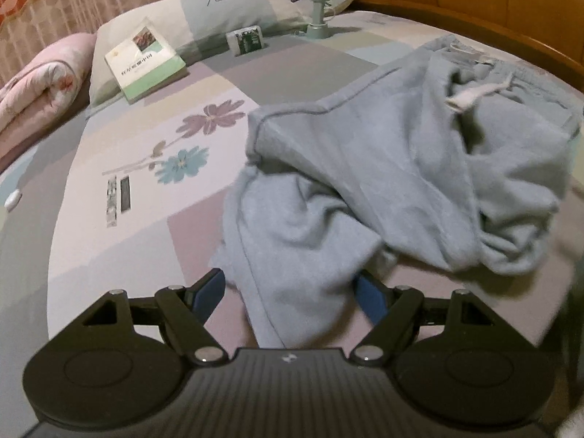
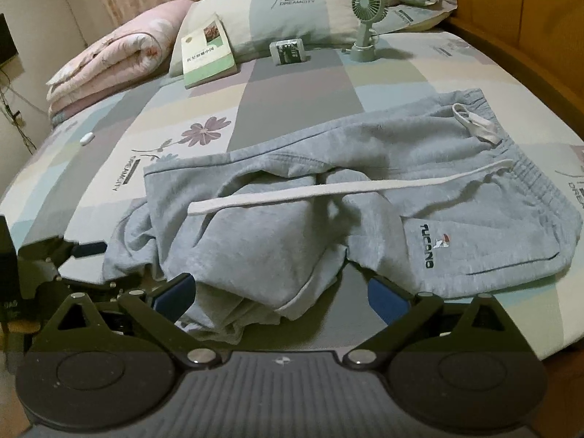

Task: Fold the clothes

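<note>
two open grippers over crumpled sweatpants (image 2: 328, 197)

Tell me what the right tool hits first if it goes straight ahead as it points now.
Most likely the grey pants: their crumpled near fold lies between the right tool's open pads, just ahead. Depth is hard to judge in the fisheye view.

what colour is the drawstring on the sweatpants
White, against the light grey sweatpants; the drawstring shows best in the right wrist view.
</note>
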`<state>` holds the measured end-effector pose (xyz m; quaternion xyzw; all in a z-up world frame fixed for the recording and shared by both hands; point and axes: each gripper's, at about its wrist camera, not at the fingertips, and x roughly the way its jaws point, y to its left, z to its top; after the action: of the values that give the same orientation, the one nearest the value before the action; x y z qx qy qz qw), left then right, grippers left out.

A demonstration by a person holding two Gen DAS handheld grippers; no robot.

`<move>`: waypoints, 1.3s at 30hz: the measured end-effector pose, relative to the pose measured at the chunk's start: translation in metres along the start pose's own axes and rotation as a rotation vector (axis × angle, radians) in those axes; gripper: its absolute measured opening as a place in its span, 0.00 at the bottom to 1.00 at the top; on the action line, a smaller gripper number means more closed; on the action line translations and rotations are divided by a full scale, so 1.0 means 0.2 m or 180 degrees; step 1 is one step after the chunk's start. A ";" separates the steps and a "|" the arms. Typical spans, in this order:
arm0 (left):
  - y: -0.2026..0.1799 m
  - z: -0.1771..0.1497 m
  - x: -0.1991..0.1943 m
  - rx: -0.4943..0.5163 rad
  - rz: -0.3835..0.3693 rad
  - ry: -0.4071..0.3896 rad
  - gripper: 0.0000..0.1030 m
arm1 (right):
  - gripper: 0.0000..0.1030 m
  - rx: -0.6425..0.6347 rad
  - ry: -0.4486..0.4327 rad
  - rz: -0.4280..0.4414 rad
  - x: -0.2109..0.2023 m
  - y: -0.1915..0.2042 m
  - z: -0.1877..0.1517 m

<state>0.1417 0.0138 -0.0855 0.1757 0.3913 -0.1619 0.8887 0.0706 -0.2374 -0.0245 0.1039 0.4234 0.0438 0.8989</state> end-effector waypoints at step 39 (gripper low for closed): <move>0.19 0.12 -0.03 0.0675 0.0259 -0.0068 0.77 | 1.00 -0.0056 0.0036 0.0061 0.06 0.04 0.04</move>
<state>0.1691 0.0383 -0.0590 0.2827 0.3549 -0.1681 0.8751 0.0841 -0.2287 -0.0278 0.0999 0.4271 0.0568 0.8969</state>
